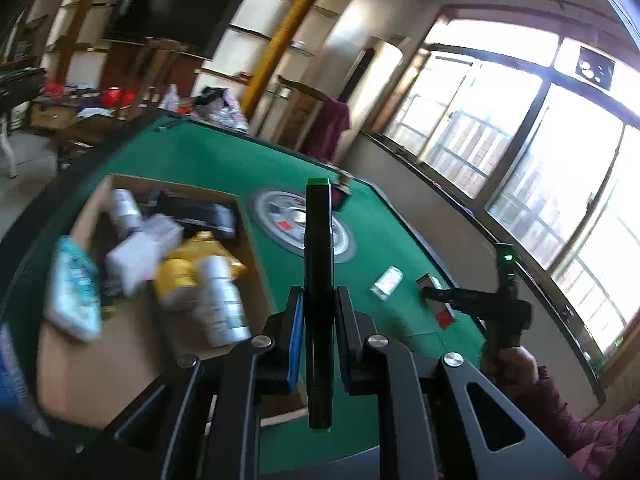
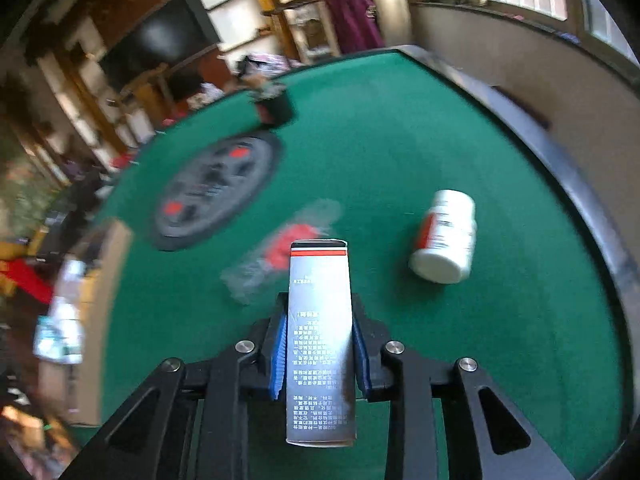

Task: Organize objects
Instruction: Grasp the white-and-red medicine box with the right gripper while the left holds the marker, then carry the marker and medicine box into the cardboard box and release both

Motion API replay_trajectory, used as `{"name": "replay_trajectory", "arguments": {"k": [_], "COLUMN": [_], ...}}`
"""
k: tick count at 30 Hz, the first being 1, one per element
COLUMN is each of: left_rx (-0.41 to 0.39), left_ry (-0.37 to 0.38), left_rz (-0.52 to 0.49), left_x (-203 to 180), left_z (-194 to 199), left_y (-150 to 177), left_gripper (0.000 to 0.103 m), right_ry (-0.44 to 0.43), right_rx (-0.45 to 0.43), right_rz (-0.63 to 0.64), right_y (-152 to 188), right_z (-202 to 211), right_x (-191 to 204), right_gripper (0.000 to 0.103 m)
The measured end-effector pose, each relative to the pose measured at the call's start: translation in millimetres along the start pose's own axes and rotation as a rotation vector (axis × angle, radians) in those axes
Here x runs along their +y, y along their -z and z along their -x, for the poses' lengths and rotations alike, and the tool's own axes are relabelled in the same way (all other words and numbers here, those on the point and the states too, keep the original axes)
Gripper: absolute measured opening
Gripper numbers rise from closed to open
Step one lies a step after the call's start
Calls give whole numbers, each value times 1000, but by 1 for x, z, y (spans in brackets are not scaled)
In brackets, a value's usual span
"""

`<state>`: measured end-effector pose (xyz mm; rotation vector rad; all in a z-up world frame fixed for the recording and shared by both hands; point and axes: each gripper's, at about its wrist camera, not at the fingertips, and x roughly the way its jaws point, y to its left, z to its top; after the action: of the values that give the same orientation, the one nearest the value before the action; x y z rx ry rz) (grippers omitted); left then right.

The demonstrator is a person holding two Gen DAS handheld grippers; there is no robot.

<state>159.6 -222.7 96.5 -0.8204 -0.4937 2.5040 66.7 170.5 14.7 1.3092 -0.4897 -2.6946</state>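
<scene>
Two handheld grippers work over a green felt counter (image 1: pixel 224 160). The left gripper (image 1: pixel 318 312) has its fingers clenched on a black marker (image 1: pixel 318 280) with green end caps, its long axis running straight out along the fingers. A cardboard box (image 1: pixel 120 360) lies at lower left of that frame, just beside the marker, making the left hand the nearer one to it. The box holds white bottles, a yellow bottle (image 1: pixel 192 264), small white cartons and a dark packet. The right gripper (image 2: pixel 319 344) is grasping a silver carton (image 2: pixel 320 320) lengthwise. At right of that frame a white bottle (image 2: pixel 446 236) lies on its side on the felt; a clear wrapped packet (image 2: pixel 280 248) lies just beyond the carton
</scene>
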Motion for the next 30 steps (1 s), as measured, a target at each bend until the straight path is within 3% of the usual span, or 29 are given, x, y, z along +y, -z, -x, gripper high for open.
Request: {"name": "replay_trajectory", "arguments": {"k": [5, 12, 16, 20, 30], "left_rx": [3, 60, 86, 108, 112], "left_ry": [-120, -252, -280, -293, -356], "left_rz": [44, 93, 110, 136, 154], "left_x": [30, 63, 80, 97, 113], "left_z": [20, 14, 4, -7, -20], "left_y": [4, 7, 6, 3, 7], "left_gripper": [15, 15, 15, 15, 15], "right_ry": [-184, -383, -406, -408, -378], "right_rx": [46, 204, 291, 326, 375], "right_rz": [88, 251, 352, 414, 528], "right_y": [-6, 14, 43, 60, 78], "right_z": [-4, -38, -62, -77, -104], "right_x": [65, 183, 240, 272, 317], "right_gripper": [30, 30, 30, 30, 30]}}
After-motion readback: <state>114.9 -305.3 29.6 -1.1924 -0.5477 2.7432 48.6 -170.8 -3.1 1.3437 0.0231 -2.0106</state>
